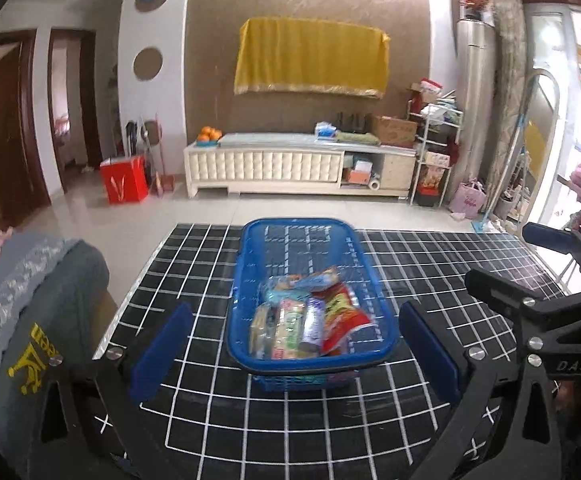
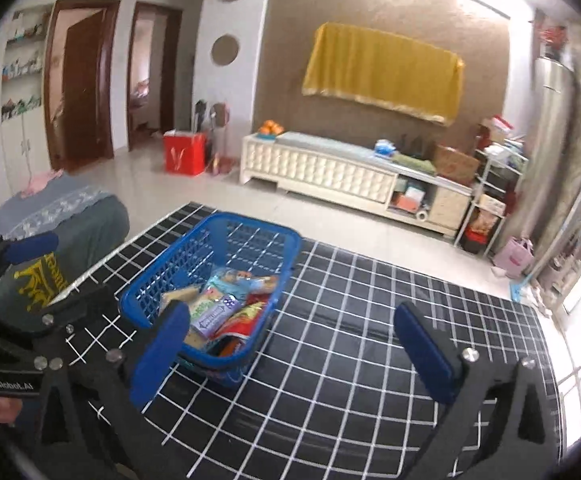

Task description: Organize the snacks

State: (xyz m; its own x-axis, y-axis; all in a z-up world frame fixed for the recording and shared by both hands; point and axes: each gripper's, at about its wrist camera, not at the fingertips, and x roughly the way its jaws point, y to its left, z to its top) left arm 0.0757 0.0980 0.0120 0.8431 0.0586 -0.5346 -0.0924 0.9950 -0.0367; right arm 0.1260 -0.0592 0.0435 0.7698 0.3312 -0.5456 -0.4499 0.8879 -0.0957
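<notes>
**A:** Going left to right, how far along does this look? At far left there's just a grey cushion [image 1: 46,320] off the table edge. The left gripper [image 1: 294,352] hangs over the checked table [image 1: 430,264] with its jaws spread wide and nothing between the pads.

**B:** Looks basically done. The blue basket [image 1: 250,280] sits mid-table and the snacks [image 1: 310,316] are all piled in its near end, with the far half bare. No loose packets show on the cloth.

**A:** And the right gripper [image 2: 294,352]?

**B:** It's wide open too, empty, with the basket just off its left finger. At most the pile could use some tidying, though that's a guess.
</notes>
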